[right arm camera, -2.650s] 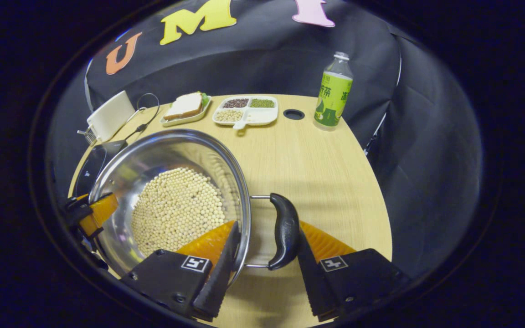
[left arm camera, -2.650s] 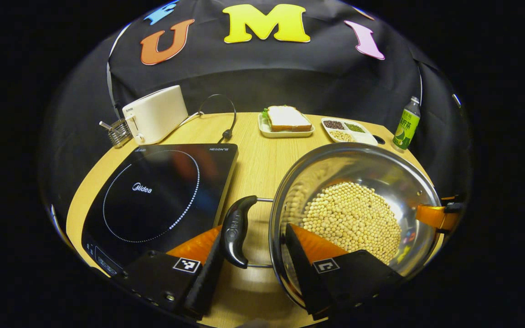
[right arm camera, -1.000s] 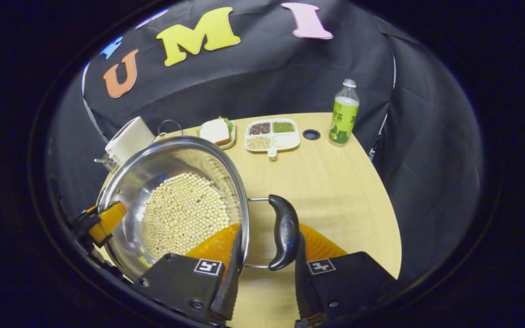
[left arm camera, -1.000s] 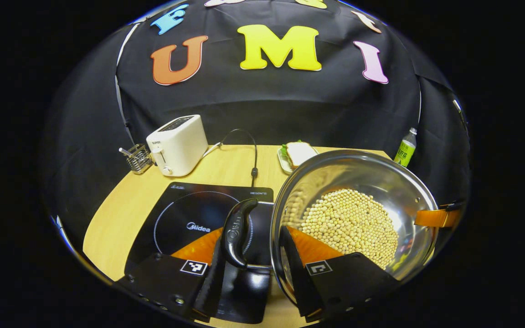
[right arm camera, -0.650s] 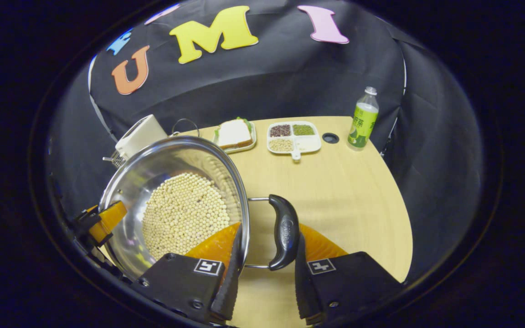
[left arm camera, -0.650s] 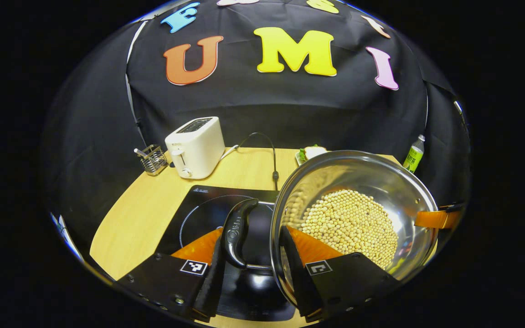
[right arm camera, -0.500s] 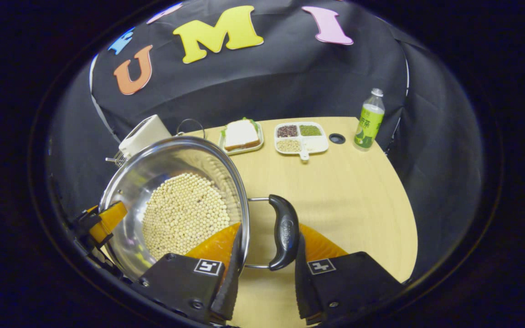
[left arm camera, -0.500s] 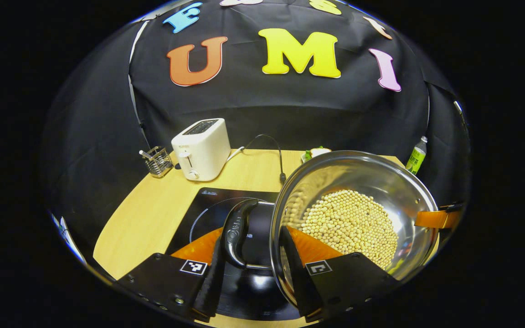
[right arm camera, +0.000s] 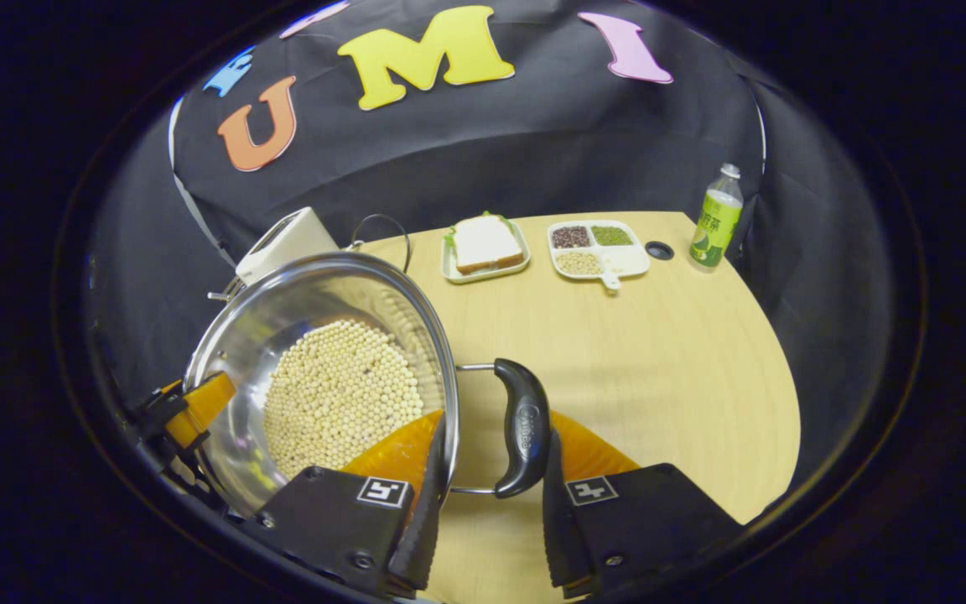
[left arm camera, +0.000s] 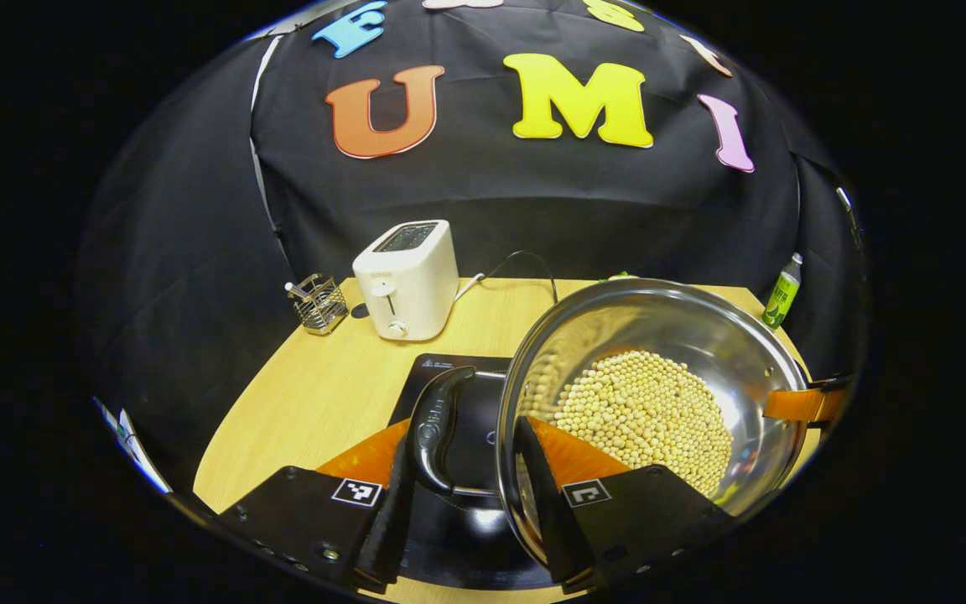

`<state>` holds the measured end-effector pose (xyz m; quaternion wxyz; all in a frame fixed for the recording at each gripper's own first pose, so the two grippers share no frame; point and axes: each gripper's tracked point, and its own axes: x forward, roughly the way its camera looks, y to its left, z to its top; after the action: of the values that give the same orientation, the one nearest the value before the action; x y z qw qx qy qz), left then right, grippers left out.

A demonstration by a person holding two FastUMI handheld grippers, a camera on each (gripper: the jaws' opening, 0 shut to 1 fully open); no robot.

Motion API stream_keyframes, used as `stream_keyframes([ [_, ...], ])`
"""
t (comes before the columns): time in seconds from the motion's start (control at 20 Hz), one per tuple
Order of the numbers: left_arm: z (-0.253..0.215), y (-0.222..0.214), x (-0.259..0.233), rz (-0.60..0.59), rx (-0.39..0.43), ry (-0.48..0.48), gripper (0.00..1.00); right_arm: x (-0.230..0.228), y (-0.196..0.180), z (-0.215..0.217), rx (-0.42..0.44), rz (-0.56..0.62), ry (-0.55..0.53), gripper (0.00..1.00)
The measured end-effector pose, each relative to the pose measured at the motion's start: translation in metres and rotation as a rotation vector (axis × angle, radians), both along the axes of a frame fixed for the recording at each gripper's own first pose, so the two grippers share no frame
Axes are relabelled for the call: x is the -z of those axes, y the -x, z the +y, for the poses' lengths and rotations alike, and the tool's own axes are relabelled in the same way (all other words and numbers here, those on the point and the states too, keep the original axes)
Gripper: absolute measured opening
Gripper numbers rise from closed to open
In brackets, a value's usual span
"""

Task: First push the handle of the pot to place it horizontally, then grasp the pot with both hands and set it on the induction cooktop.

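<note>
Steel, beans and all: the round stainless pot of pale soybeans (left arm camera: 659, 394) hangs above the black glass induction cooktop (left arm camera: 466, 470), left gripper (left arm camera: 462, 470) and right gripper (right arm camera: 487, 470) each clamped on a black side handle. Looks like carrying; next, lower level. Pale wooden table (right arm camera: 667, 369) beyond the pot, white toaster (left arm camera: 407, 281) behind it.

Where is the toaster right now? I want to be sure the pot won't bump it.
In the left gripper view, the white toaster stands at the table's far edge, beyond the induction cooktop, between the wire basket and the pot.
</note>
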<state>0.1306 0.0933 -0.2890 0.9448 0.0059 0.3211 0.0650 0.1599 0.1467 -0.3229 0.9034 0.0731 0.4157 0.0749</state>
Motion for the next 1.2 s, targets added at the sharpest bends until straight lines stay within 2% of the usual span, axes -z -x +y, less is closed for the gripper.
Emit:
stream_keyframes([
  [0.6, 0.072, -0.017, 0.034, 0.030, -0.029, -0.020, 0.63, 0.037, -0.014, 0.078, -0.010, 0.051, -0.028, 0.52],
  [0.85, 0.084, -0.027, 0.057, 0.059, -0.018, 0.005, 0.63, 0.049, -0.019, 0.091, 0.032, 0.068, 0.002, 0.52],
  [1.2, 0.088, -0.034, 0.070, 0.071, 0.005, 0.042, 0.63, 0.044, -0.014, 0.093, 0.074, 0.057, 0.060, 0.51],
])
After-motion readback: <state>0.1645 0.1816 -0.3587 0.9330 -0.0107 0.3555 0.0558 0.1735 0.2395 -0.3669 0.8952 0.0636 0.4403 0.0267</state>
